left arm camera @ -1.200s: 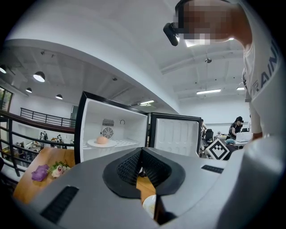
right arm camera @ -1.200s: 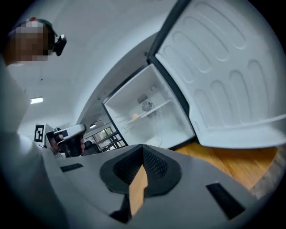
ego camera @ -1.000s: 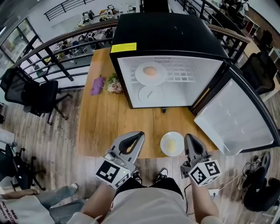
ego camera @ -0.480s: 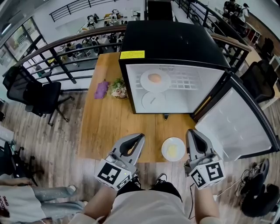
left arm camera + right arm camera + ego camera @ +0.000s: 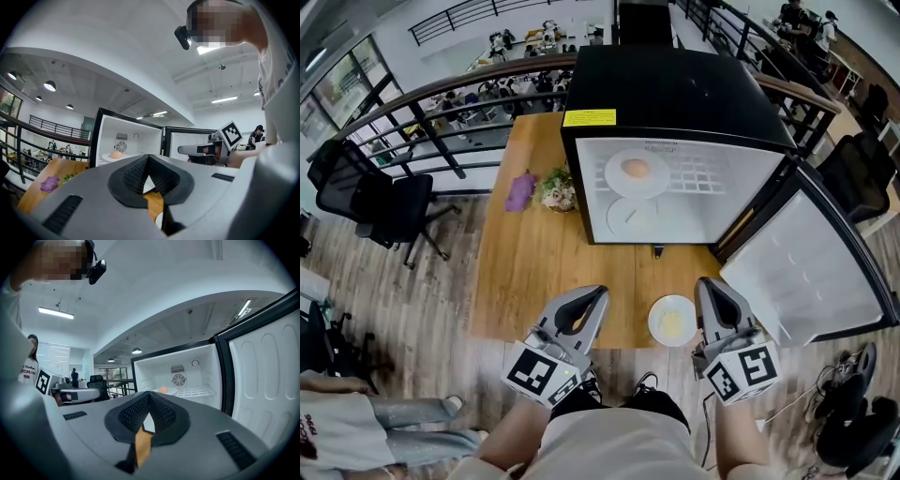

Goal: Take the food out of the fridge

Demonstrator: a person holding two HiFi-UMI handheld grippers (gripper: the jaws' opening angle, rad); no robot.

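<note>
Wooden table [image 5: 534, 272], open black fridge [image 5: 675, 94] on it, door [image 5: 806, 272] swung right. Left tool [image 5: 598, 294] and right tool [image 5: 705, 285] are both pressed together and empty. Food [image 5: 635, 169] sits on a plate [image 5: 614, 183] on the upper shelf, ahead and between the tools; left looks better lined up. It's round, no long axis. Second plate [image 5: 672, 321] is just left of the right tool.

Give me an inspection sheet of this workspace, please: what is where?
Surface: wooden table, bare in the middle.
Job's things: black fridge, door open; plate with food on its upper shelf, another plate below; third plate, with yellowish food, at the table's near edge.
Clutter: purple item and leafy bunch left of the fridge.
Grippers: left tool and right tool both shut, empty.
Cables: thin lead on the floor, right.
Surroundings: railing, office chair, wooden floor.
</note>
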